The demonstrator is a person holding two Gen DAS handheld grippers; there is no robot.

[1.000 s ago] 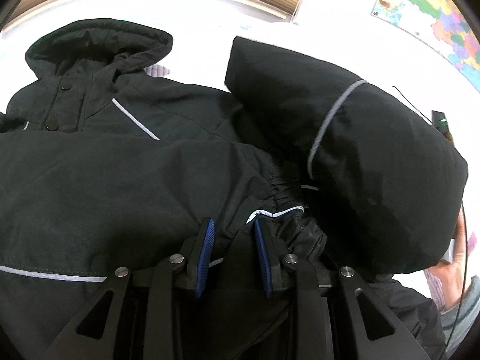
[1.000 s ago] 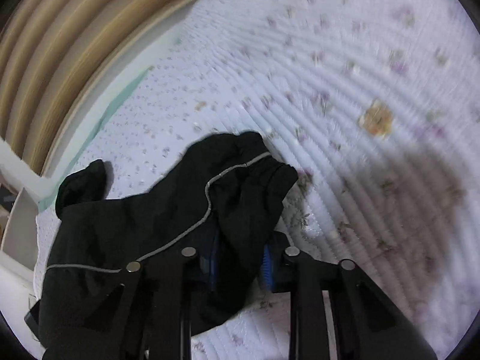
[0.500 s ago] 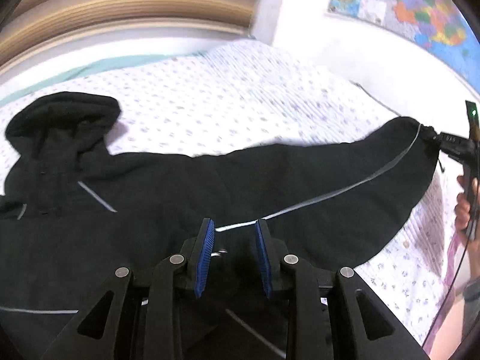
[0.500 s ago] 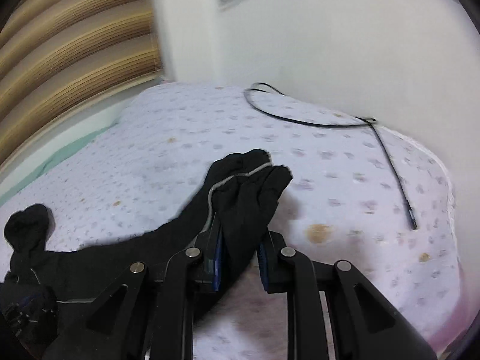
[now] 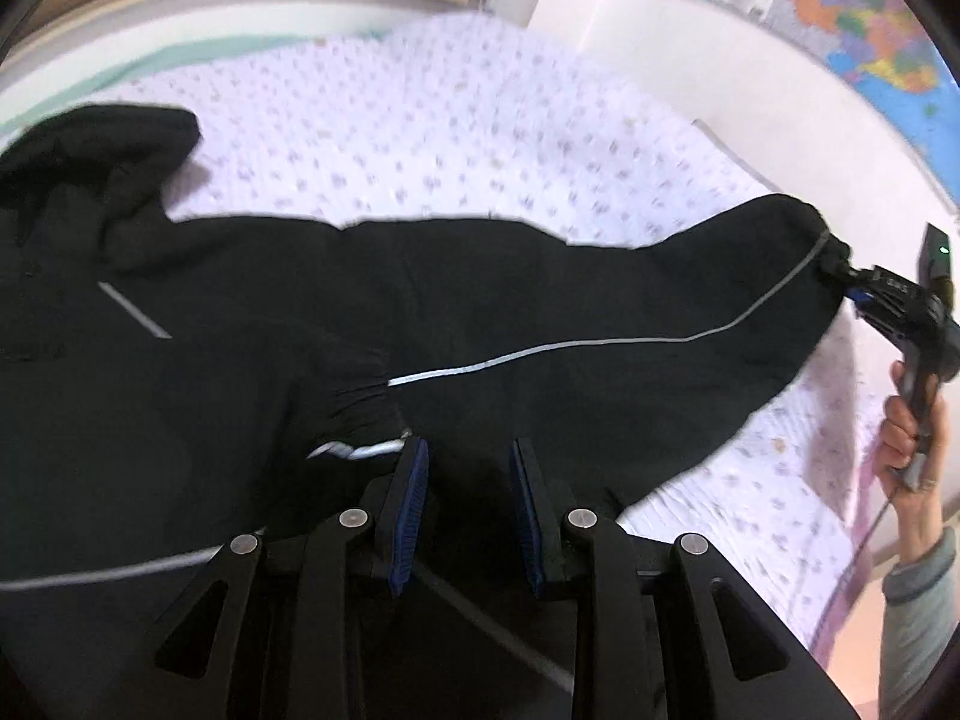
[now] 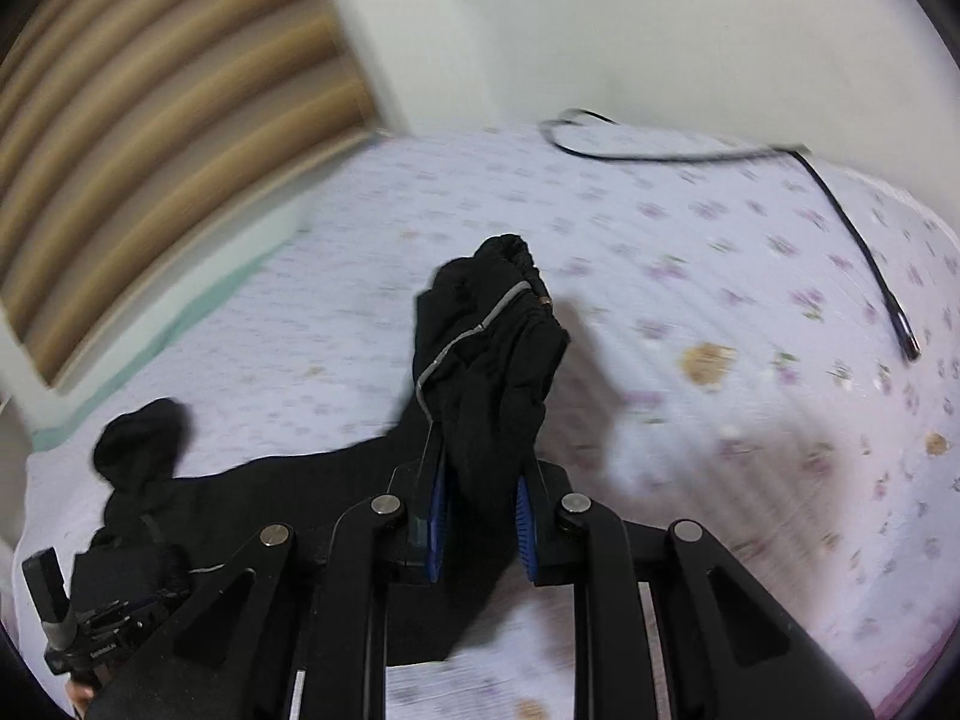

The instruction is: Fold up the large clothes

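Observation:
A black hooded jacket [image 5: 252, 324] with thin grey piping lies on a flowered bedspread [image 5: 456, 120]. Its hood [image 5: 102, 144] points to the far left. One sleeve [image 5: 630, 324] is stretched out to the right. My right gripper [image 6: 480, 516] is shut on that sleeve's cuff [image 6: 498, 336] and also shows at the right edge of the left wrist view [image 5: 852, 288]. My left gripper [image 5: 468, 510] sits over the jacket's body near the other cuff [image 5: 360, 426], jaws apart with black cloth between them; whether they pinch it is unclear.
A black cable [image 6: 840, 204] lies across the bedspread's far right side. A white wall [image 6: 690, 30] and a wooden slatted headboard [image 6: 150, 90] border the bed. A coloured map [image 5: 840, 18] hangs on the wall.
The right gripper has pulled the sleeve from lying folded over the jacket's body out straight to the right. The left gripper has stayed on the jacket's body.

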